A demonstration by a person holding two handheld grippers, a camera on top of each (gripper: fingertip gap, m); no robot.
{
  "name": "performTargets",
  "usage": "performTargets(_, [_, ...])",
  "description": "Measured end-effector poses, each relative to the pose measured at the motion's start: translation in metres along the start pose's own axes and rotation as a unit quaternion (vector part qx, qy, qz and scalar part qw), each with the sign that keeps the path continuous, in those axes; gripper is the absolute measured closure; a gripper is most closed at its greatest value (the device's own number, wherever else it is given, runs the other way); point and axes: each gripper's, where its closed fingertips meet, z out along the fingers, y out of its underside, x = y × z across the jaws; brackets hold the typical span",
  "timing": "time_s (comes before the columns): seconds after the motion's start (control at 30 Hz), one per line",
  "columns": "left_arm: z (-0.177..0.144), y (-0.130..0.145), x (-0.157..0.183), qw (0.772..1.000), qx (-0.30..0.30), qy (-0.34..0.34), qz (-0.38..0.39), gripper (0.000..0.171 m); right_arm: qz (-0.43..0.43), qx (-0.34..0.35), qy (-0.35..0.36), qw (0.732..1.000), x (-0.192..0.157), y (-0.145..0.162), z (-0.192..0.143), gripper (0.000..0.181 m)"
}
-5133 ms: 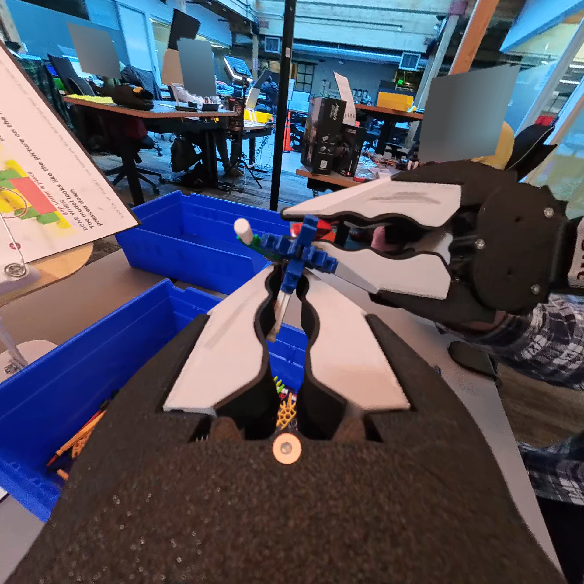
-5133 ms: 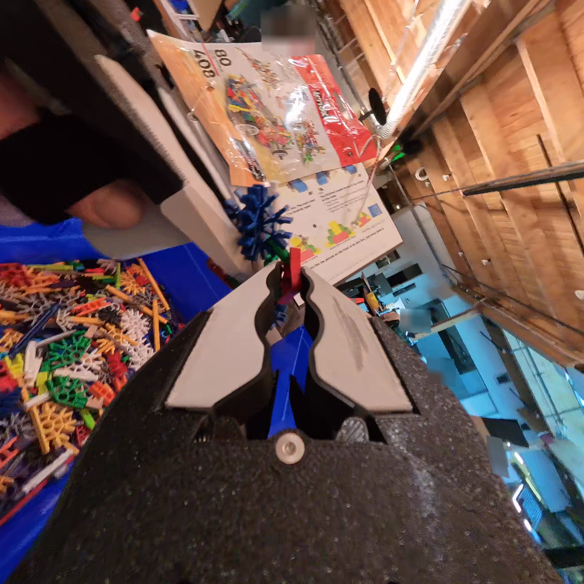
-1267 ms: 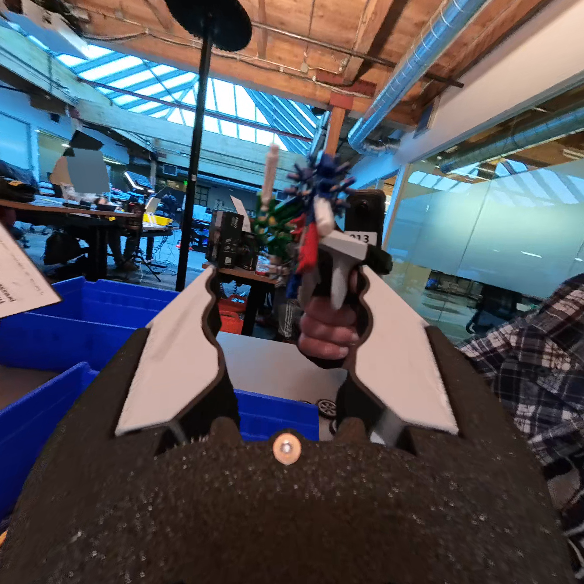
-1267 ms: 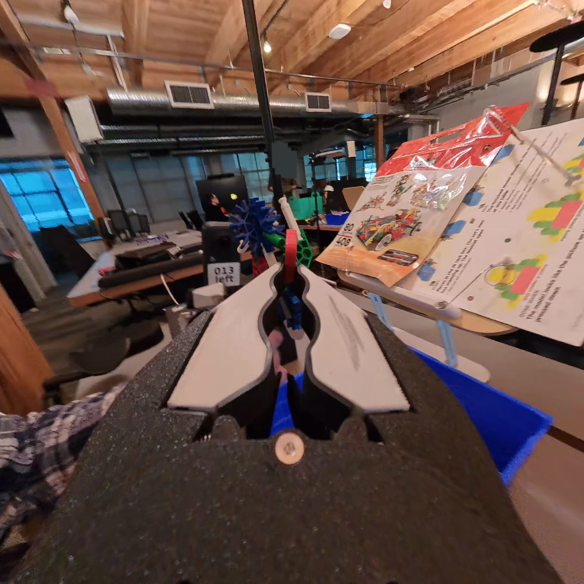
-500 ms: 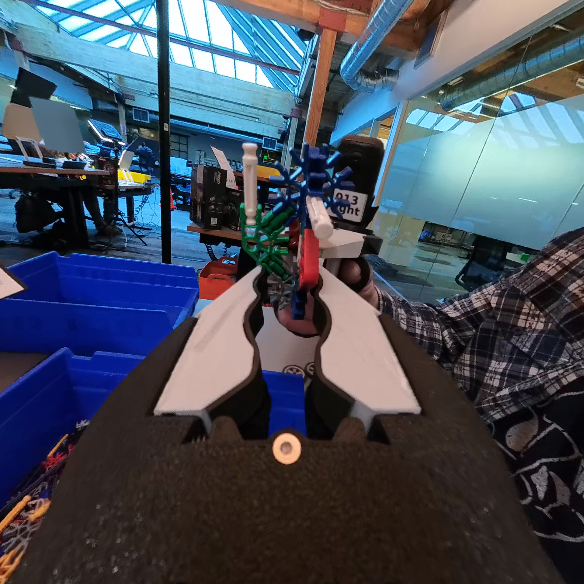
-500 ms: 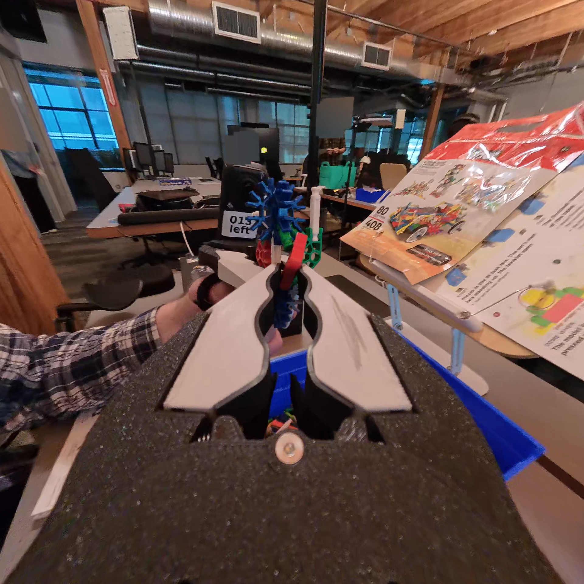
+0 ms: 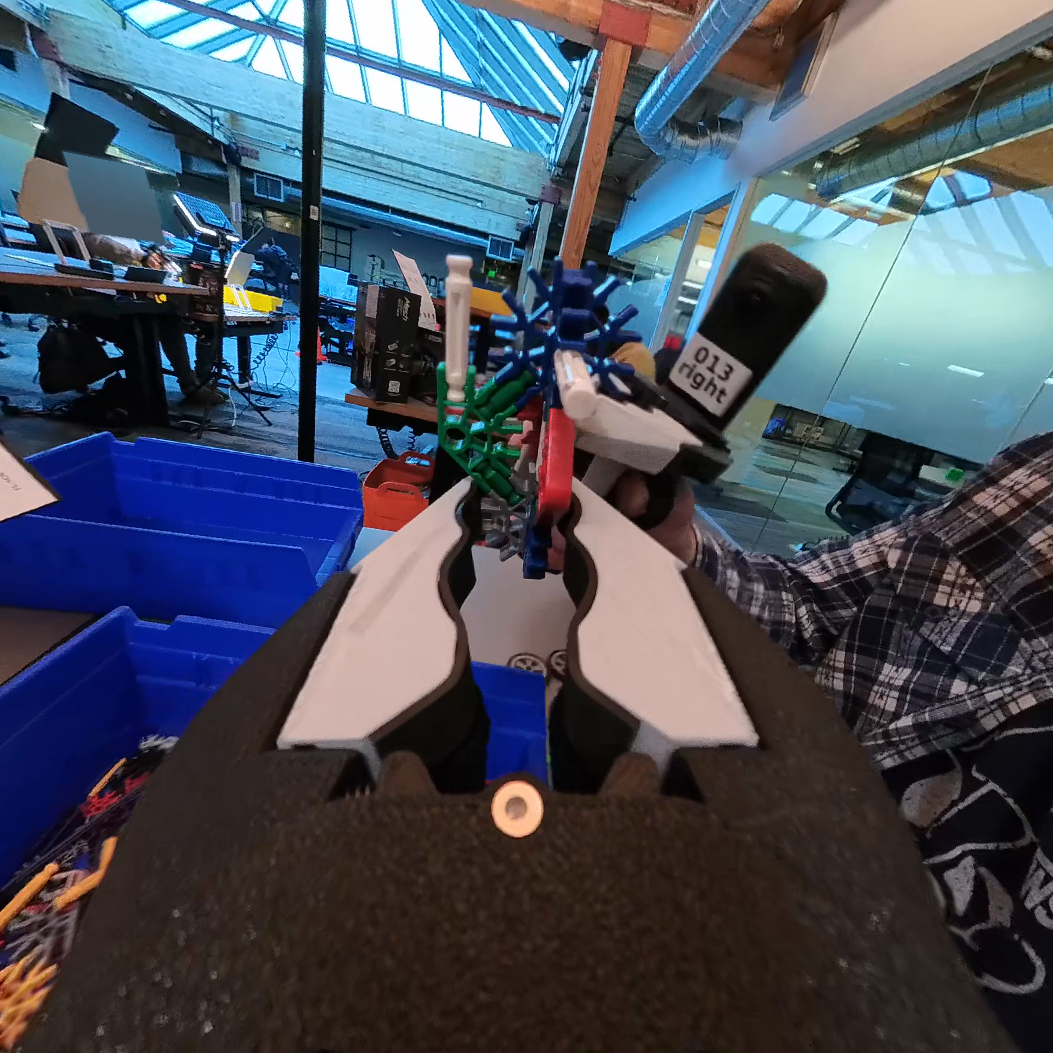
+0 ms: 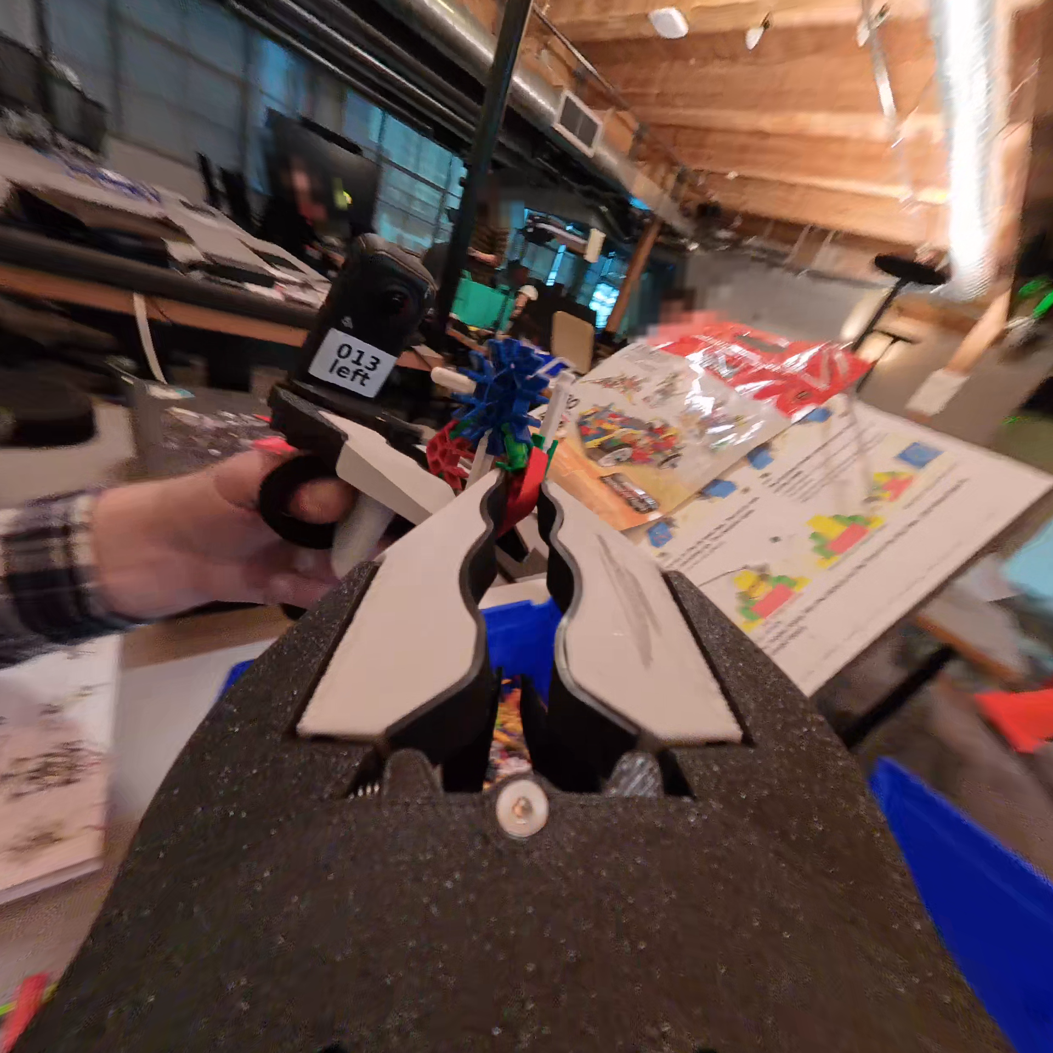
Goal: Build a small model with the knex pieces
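Since half a second ago, both grippers are tilting while the toy assembly (image 7: 530, 421) is staying pinched between them, and the right wrist view is smearing as I swing it toward the instruction board (image 8: 809, 513).

I am holding the assembly with the left gripper (image 7: 518, 507), its jaws narrowed almost together on the grey connector and red piece (image 7: 555, 461) at the lower end. From this claw the assembly is standing straight ahead and upward, its long axis running up through the green connector (image 7: 473, 439) to the blue snowflake (image 7: 570, 336), with a white rod (image 7: 456, 330) sticking up on the left.

I am gripping from the opposite side with the right gripper (image 8: 515, 484), jaws nearly closed on that same red piece, tips meeting the other claw's tips. Both are equally near. Below, blue bins (image 7: 171, 513) of loose pieces are sitting.
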Motion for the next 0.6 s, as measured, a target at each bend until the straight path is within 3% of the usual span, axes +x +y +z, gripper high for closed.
performTargets(0.1, [0.001, -0.003, 0.000, 0.999, 0.019, 0.010, -0.026, 0.149, -0.121, -0.013, 0.066, 0.990, 0.003, -0.002, -0.001, 0.173])
performTargets(0.37, [0.004, -0.013, 0.010, 0.998, 0.044, 0.018, -0.031, 0.149, -0.217, -0.006, 0.129, 0.968, 0.001, -0.017, -0.007, 0.173])
performTargets(0.47, [0.004, -0.014, 0.014, 0.999, 0.027, 0.000, 0.018, 0.149, -0.077, 0.011, 0.056, 0.995, -0.002, -0.019, -0.007, 0.174])
performTargets(0.53, [0.006, -0.016, 0.016, 0.998, 0.019, -0.020, 0.048, 0.149, 0.030, 0.037, 0.010, 0.999, -0.003, -0.024, -0.010, 0.175])
performTargets(0.6, [0.006, -0.014, 0.011, 0.996, 0.006, -0.055, 0.071, 0.149, -0.010, 0.026, 0.050, 0.998, 0.000, -0.021, -0.010, 0.173])
